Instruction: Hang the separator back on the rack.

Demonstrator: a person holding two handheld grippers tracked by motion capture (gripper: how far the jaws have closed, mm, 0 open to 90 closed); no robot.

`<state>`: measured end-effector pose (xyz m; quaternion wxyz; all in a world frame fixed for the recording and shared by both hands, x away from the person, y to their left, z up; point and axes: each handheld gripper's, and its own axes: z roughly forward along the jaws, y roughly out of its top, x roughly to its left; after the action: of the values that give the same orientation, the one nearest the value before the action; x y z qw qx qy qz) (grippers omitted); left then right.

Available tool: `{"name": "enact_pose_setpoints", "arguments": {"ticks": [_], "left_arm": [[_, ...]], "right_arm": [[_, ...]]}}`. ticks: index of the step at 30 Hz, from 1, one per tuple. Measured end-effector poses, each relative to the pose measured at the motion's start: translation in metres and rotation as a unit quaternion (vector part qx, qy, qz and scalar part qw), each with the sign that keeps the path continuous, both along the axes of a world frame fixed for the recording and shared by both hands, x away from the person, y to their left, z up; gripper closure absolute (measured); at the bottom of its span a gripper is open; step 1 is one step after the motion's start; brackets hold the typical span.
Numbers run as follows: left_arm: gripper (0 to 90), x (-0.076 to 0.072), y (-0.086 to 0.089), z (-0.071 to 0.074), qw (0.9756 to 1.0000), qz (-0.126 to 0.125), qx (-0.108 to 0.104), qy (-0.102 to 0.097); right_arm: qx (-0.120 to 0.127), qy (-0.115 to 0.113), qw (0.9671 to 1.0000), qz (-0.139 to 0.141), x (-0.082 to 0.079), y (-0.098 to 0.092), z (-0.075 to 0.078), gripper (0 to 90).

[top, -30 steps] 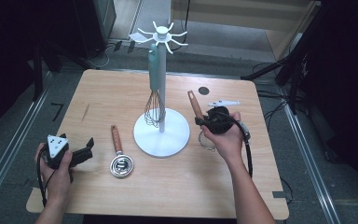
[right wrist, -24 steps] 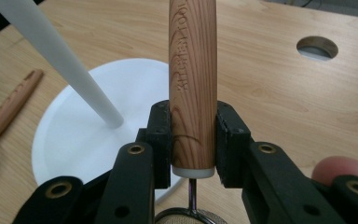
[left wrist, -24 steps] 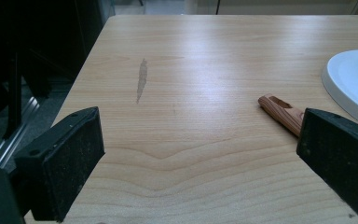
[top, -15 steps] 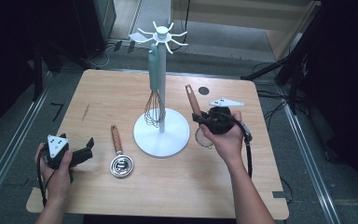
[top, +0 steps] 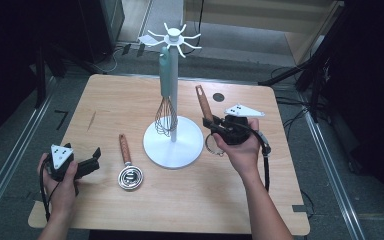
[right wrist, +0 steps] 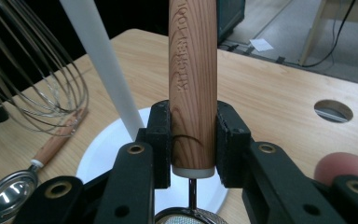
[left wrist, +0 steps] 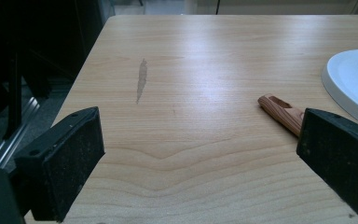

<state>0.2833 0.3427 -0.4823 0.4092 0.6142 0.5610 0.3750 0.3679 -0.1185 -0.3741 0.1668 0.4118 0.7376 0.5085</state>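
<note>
My right gripper [top: 215, 125] is clamped on the wooden handle of a strainer [top: 203, 105], and in the right gripper view both pads [right wrist: 161, 140] press flat against the wood just above its white end cap, with the handle [right wrist: 192, 84] standing nearly upright between them and the lettering on it readable. Below the jaws in that view I can see a thin wire stem and the rim of the mesh bowl [right wrist: 193, 217]. From the high view the strainer sits off the table, just to the right of the stand [top: 173, 142], its handle tilted up and back toward the far edge and its ring hanging below my hand beside the white base. A whisk [top: 166, 100] hangs from one of the stand's hooks, its wires close against the pole. My left gripper [top: 87, 166] rests low near the table's front left corner, jaws wide apart with nothing between them; in the left gripper view I see bare table [left wrist: 182, 154] between the pads. A second utensil, a small spoon [top: 128, 170] with a wooden handle, lies flat on the table between my left gripper and the stand's base, its metal bowl nearest me.
</note>
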Motion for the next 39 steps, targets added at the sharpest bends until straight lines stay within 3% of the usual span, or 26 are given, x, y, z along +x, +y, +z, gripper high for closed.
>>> {"name": "enact_pose_setpoints", "arguments": {"ticks": [20,39], "left_arm": [[1.3,0.000,0.000,0.000,1.0000,-0.001,0.001,0.001],[1.2,0.000,0.000,0.000,1.0000,0.000,0.002,0.003]], "right_arm": [[0.041,-0.054,0.9975,0.020,-0.015,0.005,0.027,72.3],[0.075,-0.109,0.9900,0.047,-0.030,0.012,0.050,72.3]]}}
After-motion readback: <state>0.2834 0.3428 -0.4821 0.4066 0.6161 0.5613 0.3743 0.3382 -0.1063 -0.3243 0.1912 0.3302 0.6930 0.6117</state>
